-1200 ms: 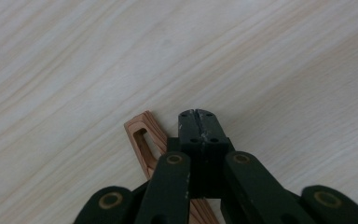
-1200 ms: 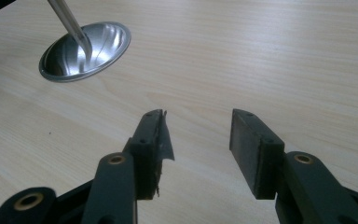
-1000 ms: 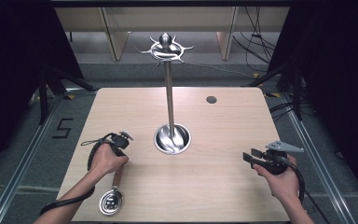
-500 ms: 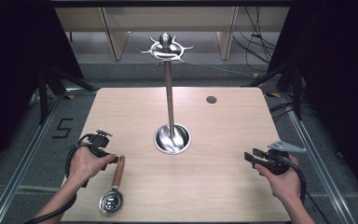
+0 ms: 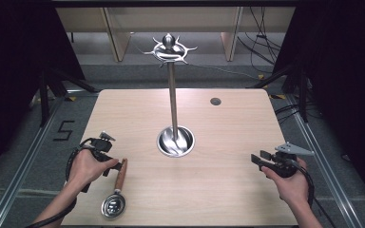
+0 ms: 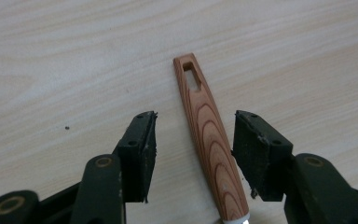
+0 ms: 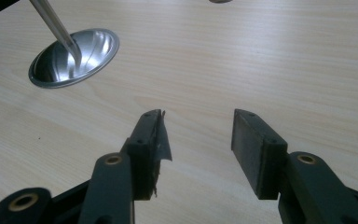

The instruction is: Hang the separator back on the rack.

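A utensil with a wooden handle point(image 5: 120, 173) and a round metal head point(image 5: 113, 206) lies flat near the table's front left corner. In the left gripper view the handle point(image 6: 209, 135), with a slot at its far end, lies between the jaws, nearer the right pad and not pressed by either. My left gripper point(image 5: 117, 166) point(image 6: 196, 123) is open, its jaws having just been opening. My right gripper point(image 5: 259, 159) point(image 7: 198, 126) stands open over bare wood at the front right, with nothing between its pads.
A metal stand rises from a shiny round base point(image 5: 175, 141) point(image 7: 74, 56) at mid-table, its thin pole point(image 5: 173, 102) topped by a ring of hooks point(image 5: 169, 47). A small dark round spot point(image 5: 215, 101) marks the wooden table point(image 5: 218, 199) at the back right.
The left hand has shifted left and off the utensil, and the wooden handle now lies bare on the table. The left jaws have opened. The right hand has kept still.
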A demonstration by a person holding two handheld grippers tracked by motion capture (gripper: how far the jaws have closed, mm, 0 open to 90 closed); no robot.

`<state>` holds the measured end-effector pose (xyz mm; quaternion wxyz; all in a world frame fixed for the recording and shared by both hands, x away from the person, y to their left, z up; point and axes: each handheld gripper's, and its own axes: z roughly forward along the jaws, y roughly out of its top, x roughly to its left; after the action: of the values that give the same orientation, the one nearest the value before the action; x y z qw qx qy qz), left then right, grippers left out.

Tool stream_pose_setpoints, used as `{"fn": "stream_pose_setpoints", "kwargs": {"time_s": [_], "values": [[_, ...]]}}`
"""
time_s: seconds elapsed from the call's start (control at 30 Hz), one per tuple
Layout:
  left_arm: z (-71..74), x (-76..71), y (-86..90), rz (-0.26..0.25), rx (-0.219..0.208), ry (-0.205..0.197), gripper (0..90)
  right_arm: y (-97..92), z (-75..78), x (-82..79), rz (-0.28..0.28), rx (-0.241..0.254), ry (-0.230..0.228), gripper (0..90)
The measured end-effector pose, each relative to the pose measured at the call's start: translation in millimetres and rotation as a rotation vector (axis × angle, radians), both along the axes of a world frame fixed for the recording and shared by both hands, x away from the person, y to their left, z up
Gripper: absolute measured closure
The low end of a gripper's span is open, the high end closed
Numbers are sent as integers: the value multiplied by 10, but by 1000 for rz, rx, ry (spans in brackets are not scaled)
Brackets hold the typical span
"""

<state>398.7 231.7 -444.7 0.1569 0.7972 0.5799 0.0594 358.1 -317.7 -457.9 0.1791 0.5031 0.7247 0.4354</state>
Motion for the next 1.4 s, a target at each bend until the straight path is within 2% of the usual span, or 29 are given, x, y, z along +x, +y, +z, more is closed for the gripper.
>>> {"fn": "stream_pose_setpoints", "kwargs": {"time_s": [0.03,0.1,0.13,0.17,0.2,0.27,0.33,0.37,0.4,0.43,0.47,0.5,0.63,0.67,0.7,0.73,0.8,0.83,0.87,0.9,0.93,1.0,1.2,1.23,1.33,1.37,1.4], "values": [[-9,4,-2,-21,-3,9,481,-7,-6,5,-7,-13,0,537],[-44,-17,-26,-38,7,27,447,15,-1,-5,-10,13,12,535],[-59,-33,-30,-36,2,31,447,7,-7,-2,-10,-14,0,534],[-81,-51,-33,-39,3,35,447,36,3,-25,-21,20,22,534],[-98,-69,-37,-39,7,50,447,47,24,-44,-31,19,50,533],[-123,-99,-36,-34,5,67,443,48,23,-36,-26,11,37,532],[-135,-110,-40,-26,4,68,442,33,16,-21,-11,4,29,531],[-142,-111,-40,-29,19,83,442,24,7,-9,-6,-8,18,530],[-149,-115,-46,-33,26,104,445,48,10,-26,-25,11,50,527],[-181,-136,-101,20,18,137,445,54,-2,-20,-21,20,44,526],[-181,-136,-101,20,18,137,445,50,-5,-16,-18,12,36,525],[-236,-127,-133,30,22,160,445,34,-3,-8,-4,-15,25,525],[-297,-122,-184,37,22,178,456,38,4,-8,-2,-23,16,523],[-311,-125,-199,31,27,187,474,40,-10,-4,3,-26,5,523],[-311,-130,-198,-3,42,213,483,41,-10,-5,3,-25,6,523],[-321,-134,-208,-3,54,219,490,40,-7,-6,5,-25,7,522],[-334,-140,-210,-6,54,219,499,39,-4,-8,2,-32,8,522],[-334,-143,-214,-1,55,237,509,46,6,-14,5,-31,26,522],[-334,-143,-214,-1,55,237,513,46,6,-14,5,-31,26,522],[-330,-144,-213,-4,58,241,524,81,13,-39,-7,4,68,522],[-327,-144,-213,-5,60,244,524,81,13,-39,-7,4,68,522],[-324,-148,-219,0,64,252,542,55,-3,-12,19,-32,27,523],[-351,-166,-236,0,72,266,563,61,-13,-7,25,-24,28,523],[-351,-169,-240,-10,80,280,570,60,-13,-7,25,-27,29,523],[-354,-174,-249,-10,85,271,600,61,-14,-6,22,-33,26,523],[-348,-178,-248,-28,104,276,612,63,-13,-7,21,-34,26,523],[-345,-180,-250,-28,107,277,617,65,-13,-8,27,-19,27,523]]}}
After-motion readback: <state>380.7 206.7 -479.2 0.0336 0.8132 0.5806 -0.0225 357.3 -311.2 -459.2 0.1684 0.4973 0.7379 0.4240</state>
